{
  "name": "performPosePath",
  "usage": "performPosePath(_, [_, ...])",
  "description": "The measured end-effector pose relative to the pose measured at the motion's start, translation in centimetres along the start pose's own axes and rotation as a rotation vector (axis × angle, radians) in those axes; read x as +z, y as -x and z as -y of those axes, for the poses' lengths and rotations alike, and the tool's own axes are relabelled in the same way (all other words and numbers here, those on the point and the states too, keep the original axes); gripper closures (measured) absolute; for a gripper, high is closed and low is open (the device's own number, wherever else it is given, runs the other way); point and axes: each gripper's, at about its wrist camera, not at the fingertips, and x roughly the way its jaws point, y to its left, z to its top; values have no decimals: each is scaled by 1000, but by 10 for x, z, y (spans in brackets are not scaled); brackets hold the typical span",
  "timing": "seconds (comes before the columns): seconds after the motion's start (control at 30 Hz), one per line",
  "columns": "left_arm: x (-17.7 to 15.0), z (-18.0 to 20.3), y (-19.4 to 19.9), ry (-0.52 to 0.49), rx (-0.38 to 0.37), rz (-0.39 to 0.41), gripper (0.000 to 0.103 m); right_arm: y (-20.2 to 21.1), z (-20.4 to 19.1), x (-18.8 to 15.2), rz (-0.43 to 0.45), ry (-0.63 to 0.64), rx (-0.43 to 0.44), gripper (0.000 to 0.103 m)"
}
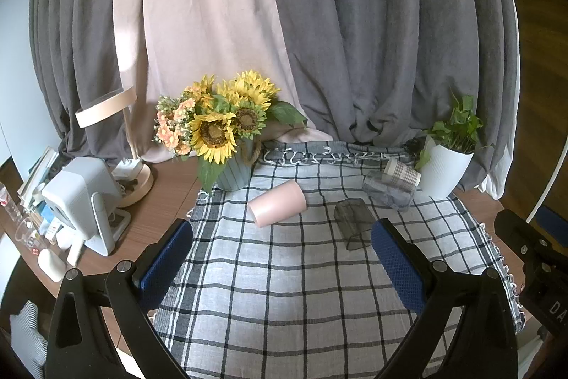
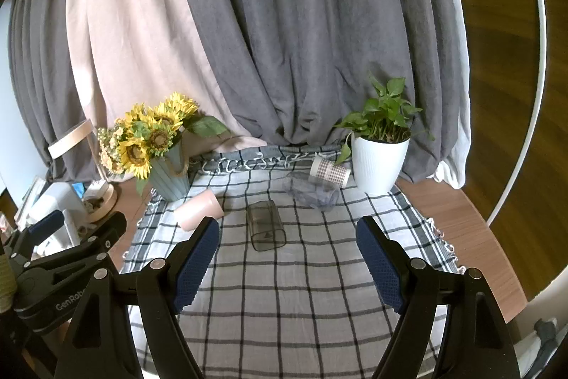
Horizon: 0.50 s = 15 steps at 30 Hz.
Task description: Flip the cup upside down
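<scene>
Your left gripper and right gripper had jaws spread, empty. The smoky transparent square cup lay sideways mid-frame on the checked cloth; a pink plastic cup lay left, open cloth below.

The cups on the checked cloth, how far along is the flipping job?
Nothing looks done: the pink plastic cup, smoky transparent cup, clear glass cup and checked paper cup all lie sideways. Left gripper and right gripper are open, holding nothing. Every flip remains.

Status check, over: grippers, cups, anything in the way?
Left gripper open, right gripper open, both empty. Pink cup, smoky cup, clear cup, checked cup all on their sides. Nothing blocking.
</scene>
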Motion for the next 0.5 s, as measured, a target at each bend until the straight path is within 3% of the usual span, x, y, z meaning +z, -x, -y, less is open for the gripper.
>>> performPosePath(0.5, [0,2,-1,-1,1,1,0,0,1,1,2,-1,-1,24])
